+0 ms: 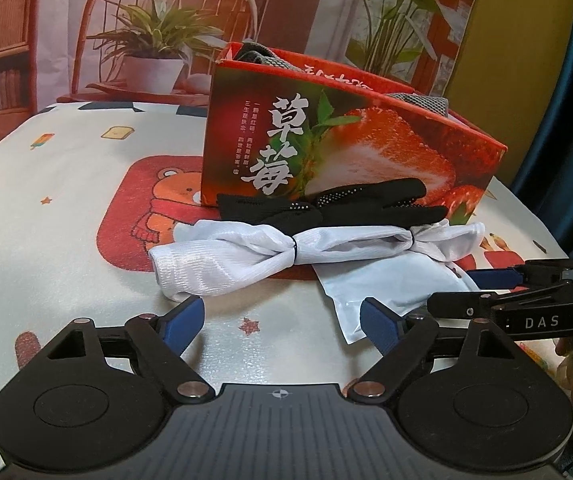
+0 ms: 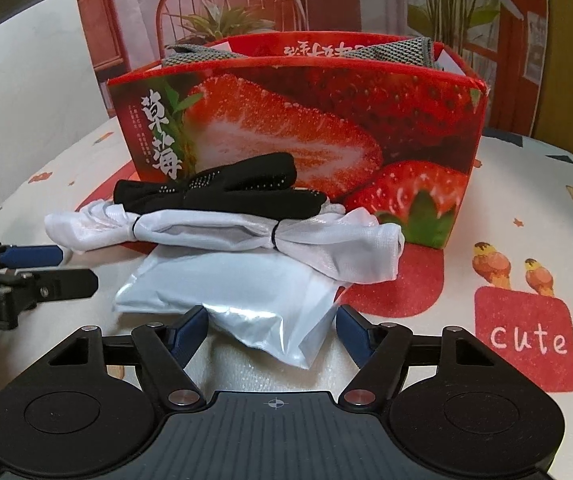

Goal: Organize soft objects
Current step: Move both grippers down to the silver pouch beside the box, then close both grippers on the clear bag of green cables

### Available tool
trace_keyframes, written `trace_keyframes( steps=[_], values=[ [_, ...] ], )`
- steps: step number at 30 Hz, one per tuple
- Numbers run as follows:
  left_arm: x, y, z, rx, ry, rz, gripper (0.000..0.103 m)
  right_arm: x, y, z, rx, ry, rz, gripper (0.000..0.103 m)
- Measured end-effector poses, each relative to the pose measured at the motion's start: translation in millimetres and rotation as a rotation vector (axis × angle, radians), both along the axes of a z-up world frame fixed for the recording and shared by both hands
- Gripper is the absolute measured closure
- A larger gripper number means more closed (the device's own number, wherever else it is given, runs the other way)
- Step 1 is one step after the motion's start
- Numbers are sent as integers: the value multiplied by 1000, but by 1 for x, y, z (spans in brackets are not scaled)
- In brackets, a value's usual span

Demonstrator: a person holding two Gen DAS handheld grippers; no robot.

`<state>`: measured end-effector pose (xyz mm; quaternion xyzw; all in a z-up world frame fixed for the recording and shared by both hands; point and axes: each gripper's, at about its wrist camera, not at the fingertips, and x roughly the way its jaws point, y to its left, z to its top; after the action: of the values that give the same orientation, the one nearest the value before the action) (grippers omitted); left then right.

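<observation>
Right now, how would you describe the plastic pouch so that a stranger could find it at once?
Find the red strawberry box on the cartoon tablecloth. Three soft things lie in front of it: black gloves nearest the box, then a white cloth bundle. The pouch is nearest the camera, the only flat, glossy one, sealed in pale plastic.

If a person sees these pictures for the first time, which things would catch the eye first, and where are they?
First the red strawberry box, standing at the back on the cartoon tablecloth. In front of it lie a black bundle, a white tied bundle and, nearest, a pale plastic pouch, its corner between the right gripper fingers.
</observation>
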<state>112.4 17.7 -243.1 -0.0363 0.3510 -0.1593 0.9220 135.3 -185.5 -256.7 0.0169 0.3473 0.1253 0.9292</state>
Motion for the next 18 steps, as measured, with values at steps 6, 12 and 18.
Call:
trace_keyframes(
  steps=[6, 12, 18],
  values=[
    [1, 1, -1, -3, 9, -2, 16, -1, 4, -2, -34, -8, 9, 33],
    [1, 1, -3, -2, 12, -8, 16, -3, 15, -9, -118, -8, 38, 32],
    [1, 1, -3, -4, 13, -13, 17, 3, 13, -14, -113, -28, 42, 29]
  ],
)
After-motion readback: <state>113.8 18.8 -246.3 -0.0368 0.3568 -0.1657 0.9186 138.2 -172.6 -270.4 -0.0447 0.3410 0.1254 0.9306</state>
